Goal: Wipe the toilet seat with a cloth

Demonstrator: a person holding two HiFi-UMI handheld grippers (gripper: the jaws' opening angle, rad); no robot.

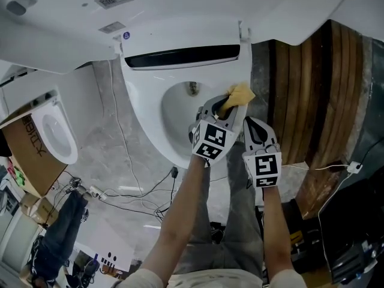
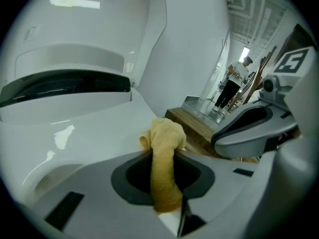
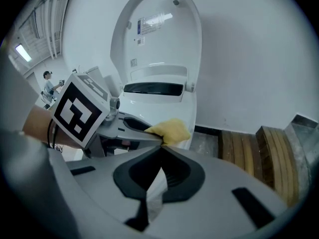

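The left gripper (image 1: pixel 224 109) has its jaws clenched on the yellow cloth (image 1: pixel 240 93). A strip is pinched between them, and the bunched wad pokes out just past their tips, probably so that soft cloth rather than plastic meets the toilet seat (image 1: pixel 143 104). That wad sits at the seat's right rim, directly ahead of the jaws; whether it presses down or only brushes the rim I cannot tell. The right gripper (image 1: pixel 251 125) hangs just beside the left one, its jaws closed together on nothing, seemingly the idle hand for this wipe. By count: one cloth, two grippers, one raised lid (image 1: pixel 180 5), and two toilets, the second toilet (image 1: pixel 57 134) standing well to the left of both jaws by a cardboard box (image 1: pixel 27 155).
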